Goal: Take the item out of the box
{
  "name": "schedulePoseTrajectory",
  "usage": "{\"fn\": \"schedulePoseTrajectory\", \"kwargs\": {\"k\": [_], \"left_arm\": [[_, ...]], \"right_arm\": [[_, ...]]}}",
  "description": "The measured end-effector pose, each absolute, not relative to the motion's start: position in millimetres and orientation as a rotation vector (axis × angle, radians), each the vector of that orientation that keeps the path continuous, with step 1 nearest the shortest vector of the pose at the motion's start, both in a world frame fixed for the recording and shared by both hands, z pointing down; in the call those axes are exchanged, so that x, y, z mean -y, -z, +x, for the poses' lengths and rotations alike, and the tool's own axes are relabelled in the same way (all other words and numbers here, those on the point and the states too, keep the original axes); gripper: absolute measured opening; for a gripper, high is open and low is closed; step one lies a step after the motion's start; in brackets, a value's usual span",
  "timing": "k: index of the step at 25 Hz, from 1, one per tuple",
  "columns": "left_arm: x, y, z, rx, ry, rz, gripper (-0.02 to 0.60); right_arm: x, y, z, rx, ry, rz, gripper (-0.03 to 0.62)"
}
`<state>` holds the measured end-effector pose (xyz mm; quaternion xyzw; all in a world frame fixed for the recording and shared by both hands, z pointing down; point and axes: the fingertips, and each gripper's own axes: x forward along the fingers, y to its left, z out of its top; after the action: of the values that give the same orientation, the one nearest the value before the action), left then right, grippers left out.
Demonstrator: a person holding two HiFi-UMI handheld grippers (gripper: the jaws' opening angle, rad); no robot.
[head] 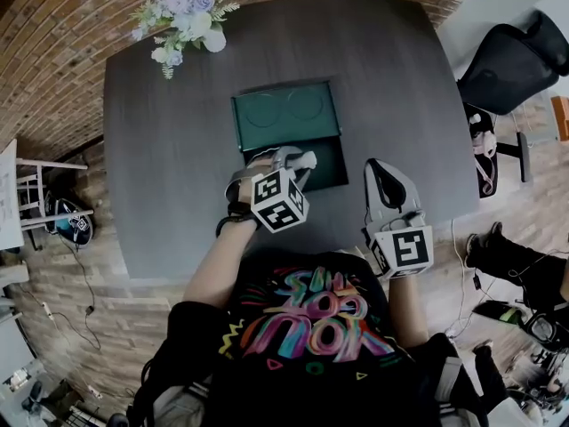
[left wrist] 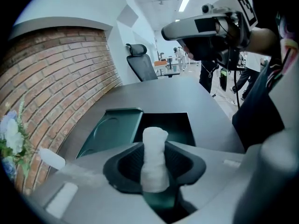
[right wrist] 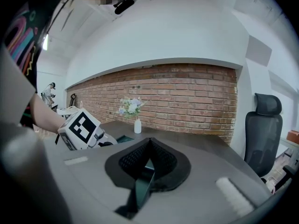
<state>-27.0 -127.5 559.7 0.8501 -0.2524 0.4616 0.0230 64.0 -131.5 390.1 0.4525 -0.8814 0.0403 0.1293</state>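
Observation:
A dark green box (head: 331, 169) lies open in the middle of the dark table (head: 160, 132), its lid (head: 286, 114) folded back on the far side. My left gripper (head: 300, 162) hovers over the near edge of the box, shut on a white rolled item (left wrist: 154, 160) that stands upright between the pads. Behind the roll, the left gripper view shows the box's dark inside (left wrist: 175, 125) and the lid (left wrist: 110, 129). My right gripper (head: 384, 174) hangs over the table to the right of the box, jaws together, holding nothing.
A white vase of pale flowers (head: 187, 20) stands at the table's far left corner. A black office chair (head: 507, 60) is off the table's right side. A brick wall (right wrist: 187, 97) runs behind the table.

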Motion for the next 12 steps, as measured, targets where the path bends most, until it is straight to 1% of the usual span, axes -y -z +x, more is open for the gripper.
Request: {"fn": "schedulePoseTrajectory", "kwargs": {"k": [12], "left_arm": [[139.1, -513.3, -49.4, 1.016, -1.297, 2.618, 0.137]], "right_arm": [[143.2, -383.9, 47.5, 2.628, -0.101, 1.220, 0.000]]}}
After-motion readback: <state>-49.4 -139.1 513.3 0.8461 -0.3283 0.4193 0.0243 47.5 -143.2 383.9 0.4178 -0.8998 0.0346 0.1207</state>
